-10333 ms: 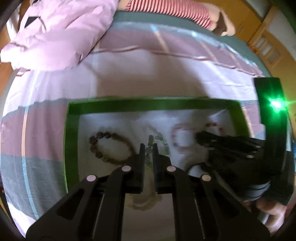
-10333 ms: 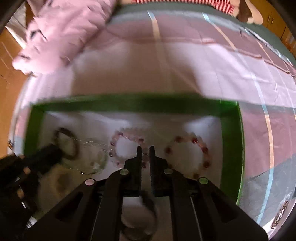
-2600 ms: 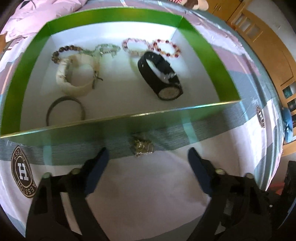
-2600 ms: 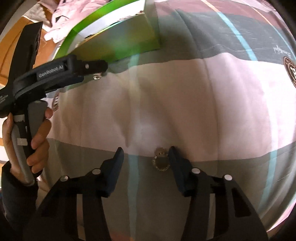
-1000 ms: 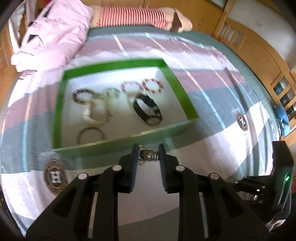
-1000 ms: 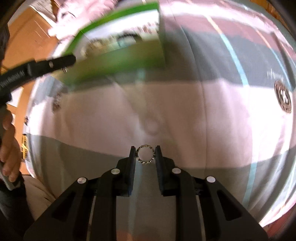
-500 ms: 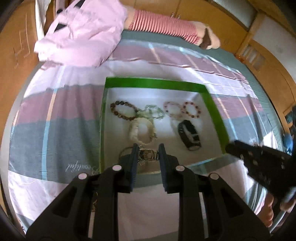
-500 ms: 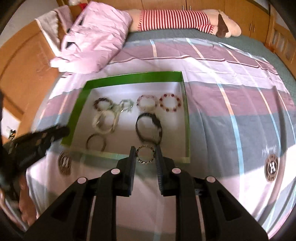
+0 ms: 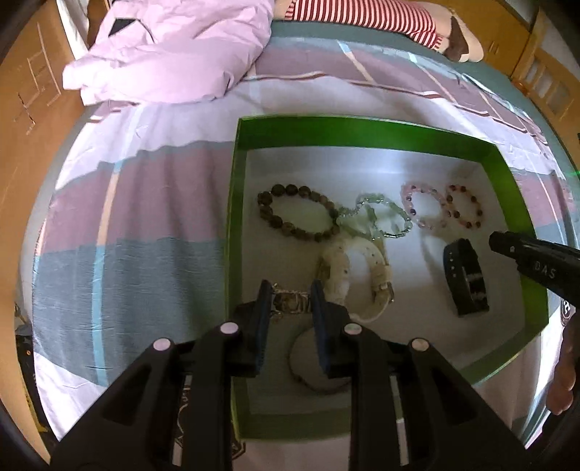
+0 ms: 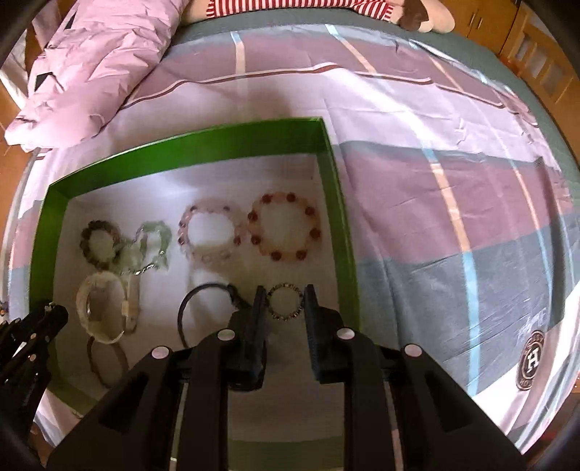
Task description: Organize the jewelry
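A green tray [image 9: 235,203] with a white floor lies on the bed and holds several bracelets and watches. My left gripper [image 9: 289,303] is shut on a small gold chain bracelet [image 9: 290,303] above the tray's near left part. My right gripper [image 10: 284,303] is shut on a small dark beaded ring bracelet [image 10: 285,302], held over the tray's [image 10: 337,203] near right part. Inside lie a brown bead bracelet [image 9: 295,213], a pale green one [image 9: 377,217], a pink one [image 10: 210,235], a red-beaded one [image 10: 284,228], a cream watch [image 9: 357,279] and a black watch [image 9: 467,277].
A pink quilt [image 9: 174,54] lies bunched at the bed's far left. A striped plush toy [image 9: 366,16] lies at the head. The striped sheet [image 10: 453,203] spreads right of the tray. Wooden furniture [image 9: 543,72] stands at the right.
Both grippers, each holding its piece, have moved from outside the tray's near wall to above its floor. The tray looks larger and closer.
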`<state>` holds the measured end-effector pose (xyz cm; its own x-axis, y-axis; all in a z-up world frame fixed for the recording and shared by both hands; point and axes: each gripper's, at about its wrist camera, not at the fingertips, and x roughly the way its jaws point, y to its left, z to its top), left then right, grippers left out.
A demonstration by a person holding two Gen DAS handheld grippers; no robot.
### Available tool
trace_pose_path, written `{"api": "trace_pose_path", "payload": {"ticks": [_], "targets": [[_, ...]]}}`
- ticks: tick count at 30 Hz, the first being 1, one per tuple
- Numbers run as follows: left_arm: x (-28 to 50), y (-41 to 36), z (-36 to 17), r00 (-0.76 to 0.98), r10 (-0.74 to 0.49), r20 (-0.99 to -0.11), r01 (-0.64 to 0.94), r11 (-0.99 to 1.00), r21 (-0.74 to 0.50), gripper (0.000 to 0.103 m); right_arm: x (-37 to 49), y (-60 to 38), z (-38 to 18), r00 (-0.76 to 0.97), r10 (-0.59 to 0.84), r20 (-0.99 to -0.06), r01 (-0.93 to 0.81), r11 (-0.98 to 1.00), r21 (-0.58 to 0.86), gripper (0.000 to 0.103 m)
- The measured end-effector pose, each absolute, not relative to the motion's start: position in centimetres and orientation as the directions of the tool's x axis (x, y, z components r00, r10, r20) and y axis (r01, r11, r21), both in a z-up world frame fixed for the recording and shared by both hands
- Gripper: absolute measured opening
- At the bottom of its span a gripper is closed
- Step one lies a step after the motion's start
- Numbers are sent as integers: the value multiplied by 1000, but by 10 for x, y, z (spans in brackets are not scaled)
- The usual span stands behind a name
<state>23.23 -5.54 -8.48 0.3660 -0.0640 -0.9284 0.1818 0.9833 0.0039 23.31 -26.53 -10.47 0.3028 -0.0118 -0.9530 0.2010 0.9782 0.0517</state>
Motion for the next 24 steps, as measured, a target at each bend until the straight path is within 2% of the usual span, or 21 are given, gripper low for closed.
{"api": "trace_pose_path", "payload": {"ticks": [5, 9, 17, 24], "targets": [[233, -62, -88, 376, -45, -926, 211, 977, 38, 23, 240, -252, -109, 301, -66, -951, 162, 987, -17, 21], [230, -62, -88, 394, -48, -918, 207, 978, 37, 25, 239, -251, -109, 319, -68, -945, 165, 986, -15, 21], [227, -63, -84, 390, -77, -918, 202, 979, 4, 40, 236, -250, -108, 329, -71, -942, 163, 986, -17, 23], [225, -64, -84, 391, -69, -918, 202, 979, 12, 40, 233, -250, -108, 321, -59, -945, 167, 986, -5, 23]]}}
